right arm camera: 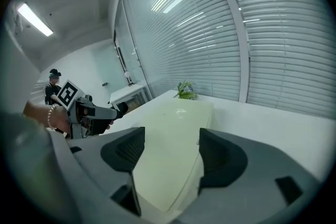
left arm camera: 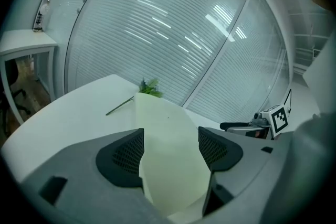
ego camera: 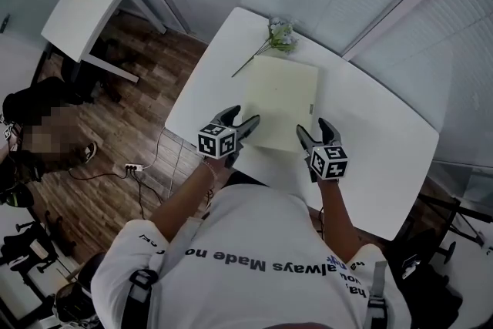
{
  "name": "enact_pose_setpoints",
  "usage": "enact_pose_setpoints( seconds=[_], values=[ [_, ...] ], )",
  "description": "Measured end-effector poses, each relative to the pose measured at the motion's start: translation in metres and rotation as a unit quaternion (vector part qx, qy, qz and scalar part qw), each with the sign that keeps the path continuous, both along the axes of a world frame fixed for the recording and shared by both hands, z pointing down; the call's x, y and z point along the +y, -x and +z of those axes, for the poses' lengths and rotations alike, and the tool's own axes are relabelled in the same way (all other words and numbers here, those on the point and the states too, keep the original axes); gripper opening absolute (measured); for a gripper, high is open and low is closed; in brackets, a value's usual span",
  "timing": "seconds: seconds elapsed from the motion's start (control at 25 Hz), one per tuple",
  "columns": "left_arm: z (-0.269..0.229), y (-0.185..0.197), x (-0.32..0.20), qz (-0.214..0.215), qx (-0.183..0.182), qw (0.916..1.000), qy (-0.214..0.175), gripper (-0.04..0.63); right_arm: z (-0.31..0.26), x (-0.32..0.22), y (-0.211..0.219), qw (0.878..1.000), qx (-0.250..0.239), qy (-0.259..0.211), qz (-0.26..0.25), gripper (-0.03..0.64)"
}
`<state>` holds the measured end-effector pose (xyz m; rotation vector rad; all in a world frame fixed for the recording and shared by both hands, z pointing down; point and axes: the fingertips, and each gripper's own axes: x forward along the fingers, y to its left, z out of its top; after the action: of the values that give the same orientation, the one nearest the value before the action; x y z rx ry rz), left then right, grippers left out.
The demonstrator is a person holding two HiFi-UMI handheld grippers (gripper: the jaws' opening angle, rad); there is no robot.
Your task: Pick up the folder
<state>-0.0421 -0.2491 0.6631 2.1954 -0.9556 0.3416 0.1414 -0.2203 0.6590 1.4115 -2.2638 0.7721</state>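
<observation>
Person in a white T-shirt (ego camera: 254,258) leans over a white table (ego camera: 377,142), a gripper in each hand. The pale-yellow folder (ego camera: 283,96) lies flat mid-table, with a flower sprig (ego camera: 279,36) at its far edge, seemingly touching it. L gripper (ego camera: 243,116) is at the folder's near-left corner and R gripper (ego camera: 312,127) at its near-right. Both have jaws spread wide. The folder's near edge shows btwn the pads, which aren't pressing on it.
</observation>
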Motion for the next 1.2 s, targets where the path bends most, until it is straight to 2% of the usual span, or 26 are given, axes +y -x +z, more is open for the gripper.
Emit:
enact_pose_setpoints(
  seconds=[0.36, 0.8, 1.2],
  values=[
    [0.049, 0.002, 0.005, -0.006, 0.008, 0.9978, 0.065, 0.314, 0.055, 0.007, -0.002, 0.996, -0.039, 0.073, 0.017, 0.295],
    [0.083, -0.004, 0.015, -0.005, 0.039, 0.9896, 0.138, 0.327, 0.093, 0.017, 0.001, 0.986, -0.085, 0.140, 0.033, 0.305],
    [0.090, -0.004, 0.014, 0.003, 0.028, 0.9890, 0.145, 0.327, 0.106, 0.018, 0.006, 0.976, -0.126, 0.171, 0.041, 0.311]
  ],
)
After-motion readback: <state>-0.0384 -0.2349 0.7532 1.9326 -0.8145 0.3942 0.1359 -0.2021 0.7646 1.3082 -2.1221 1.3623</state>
